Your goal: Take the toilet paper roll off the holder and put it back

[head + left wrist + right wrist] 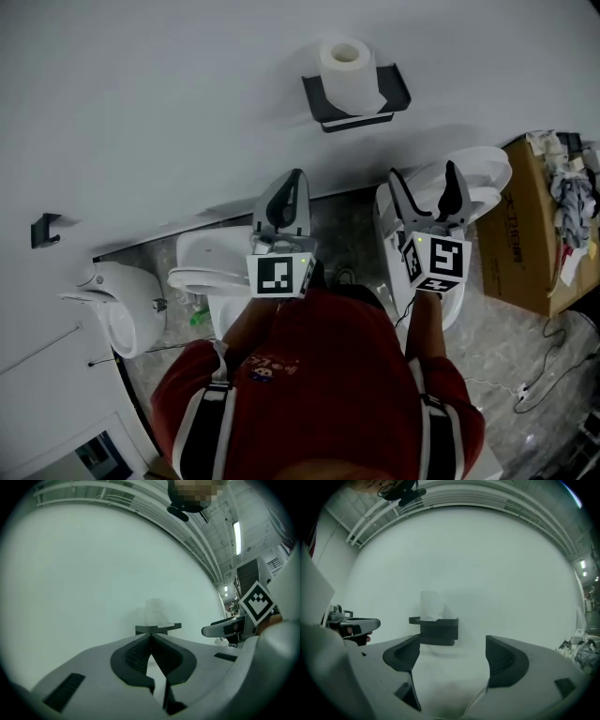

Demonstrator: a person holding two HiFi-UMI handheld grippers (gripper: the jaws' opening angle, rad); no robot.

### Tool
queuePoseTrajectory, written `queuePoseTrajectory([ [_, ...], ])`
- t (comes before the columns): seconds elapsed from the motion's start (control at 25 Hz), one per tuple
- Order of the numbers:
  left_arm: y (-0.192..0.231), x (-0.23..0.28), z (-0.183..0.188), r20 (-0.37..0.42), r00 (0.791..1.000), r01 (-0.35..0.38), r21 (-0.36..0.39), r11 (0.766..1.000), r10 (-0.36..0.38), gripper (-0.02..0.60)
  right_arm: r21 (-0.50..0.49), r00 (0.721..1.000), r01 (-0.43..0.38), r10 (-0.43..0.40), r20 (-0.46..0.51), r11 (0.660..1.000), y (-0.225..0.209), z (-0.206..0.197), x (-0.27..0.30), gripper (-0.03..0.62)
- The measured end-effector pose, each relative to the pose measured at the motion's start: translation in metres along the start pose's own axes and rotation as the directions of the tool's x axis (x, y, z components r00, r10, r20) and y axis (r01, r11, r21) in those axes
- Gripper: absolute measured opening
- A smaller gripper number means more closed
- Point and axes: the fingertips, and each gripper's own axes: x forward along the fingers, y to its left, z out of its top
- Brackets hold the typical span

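A white toilet paper roll [348,73] stands upright in a black wall-mounted holder [360,105] on the white wall. It shows too in the left gripper view as a pale roll [154,612] on the holder [158,628], and in the right gripper view as a roll [431,605] in the holder [437,629]. My left gripper [292,183] is shut with nothing in it, well short of the holder. My right gripper [425,181] is open and empty, also short of the wall, below and right of the holder.
Two white toilets [208,264] [478,178] stand against the wall below the grippers. A white urinal [122,305] is at the left. A cardboard box [548,234] full of clutter sits at the right, with cables [553,370] on the floor. A small black hook [44,229] is on the wall.
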Motion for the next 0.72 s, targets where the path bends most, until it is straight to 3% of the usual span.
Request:
queuePoseTrajectory([
  [0.72, -0.013, -0.035, -0.007, 0.012, 0.999, -0.031, -0.015, 0.999, 0.032, 0.018, -0.008, 0.999, -0.034, 0.034, 0.006, 0.999, 0.012, -0.011, -0.034, 0.443],
])
